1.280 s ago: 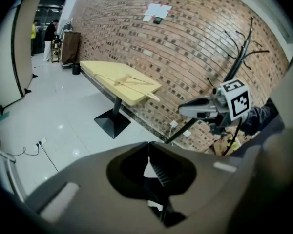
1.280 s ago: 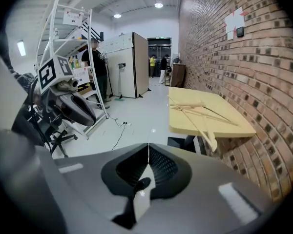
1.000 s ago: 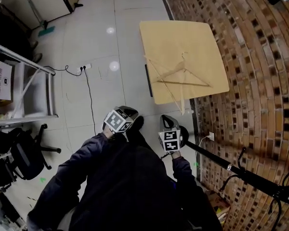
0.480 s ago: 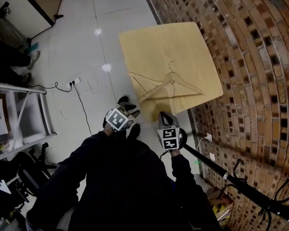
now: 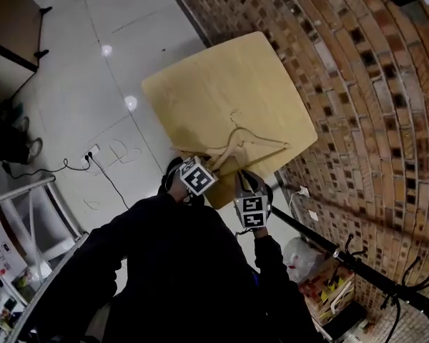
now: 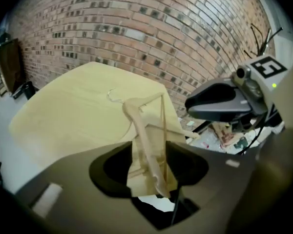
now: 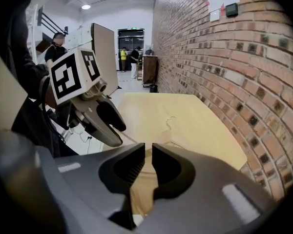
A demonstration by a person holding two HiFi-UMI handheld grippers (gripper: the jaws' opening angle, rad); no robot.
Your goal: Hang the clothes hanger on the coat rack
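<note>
Wooden table [image 5: 222, 77]; black coat rack [image 5: 372, 274] lower right. Clothes hanger [image 5: 247, 143] lies flat at table's near edge. Left gripper [image 6: 149, 162] angles down, jaws just opened wide, hanger arm between, ungripped. Right gripper [image 7: 148, 152] alongside, jaws nearly together, empty.

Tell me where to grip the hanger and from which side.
Grip the hanger by its near arm, coming over the near edge of the table. It lies flat, hook pointing away, and that arm runs straight toward you, so it can likely be straddled crosswise.
</note>
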